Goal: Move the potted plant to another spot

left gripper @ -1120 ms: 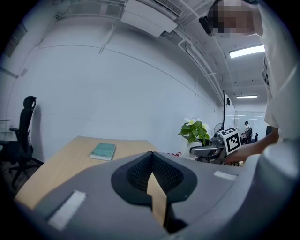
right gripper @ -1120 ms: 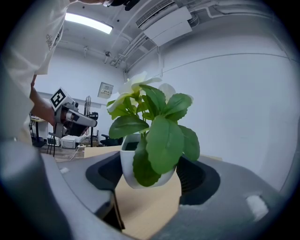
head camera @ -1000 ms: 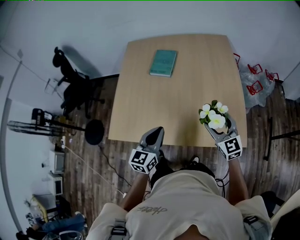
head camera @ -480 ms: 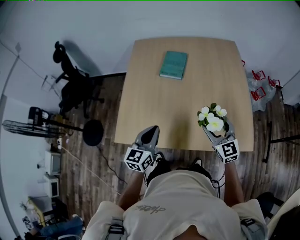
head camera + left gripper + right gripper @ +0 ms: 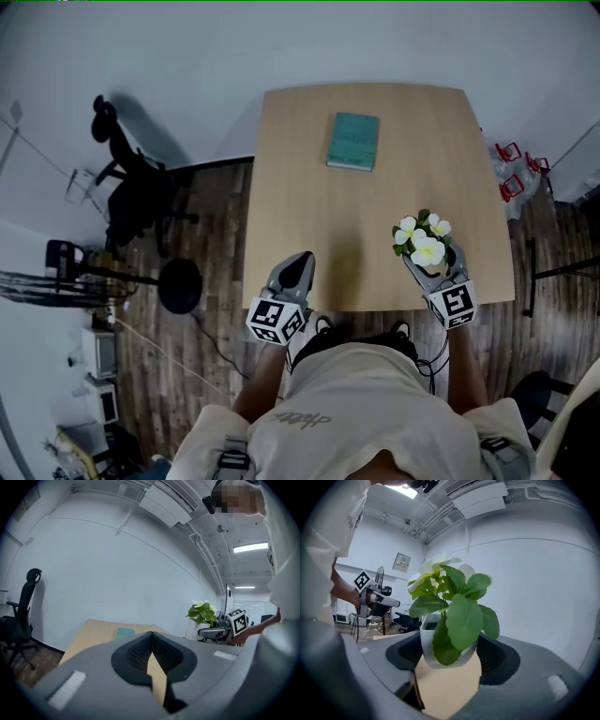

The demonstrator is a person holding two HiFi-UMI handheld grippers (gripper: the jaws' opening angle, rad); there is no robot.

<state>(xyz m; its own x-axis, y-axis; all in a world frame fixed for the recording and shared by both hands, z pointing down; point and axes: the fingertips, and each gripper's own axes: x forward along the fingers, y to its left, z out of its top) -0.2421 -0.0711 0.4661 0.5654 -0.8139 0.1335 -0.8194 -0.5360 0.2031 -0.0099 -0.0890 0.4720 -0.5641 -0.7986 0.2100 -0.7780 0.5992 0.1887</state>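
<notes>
Fingers of my right gripper clasp the potted plant at the near edge of the table; my left gripper is closed, empty.

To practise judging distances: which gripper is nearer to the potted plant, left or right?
Right. The right gripper holds the potted plant between its jaws. The left gripper, jaws together, sits well to the plant's left, over the table's near edge, apart from it.
</notes>
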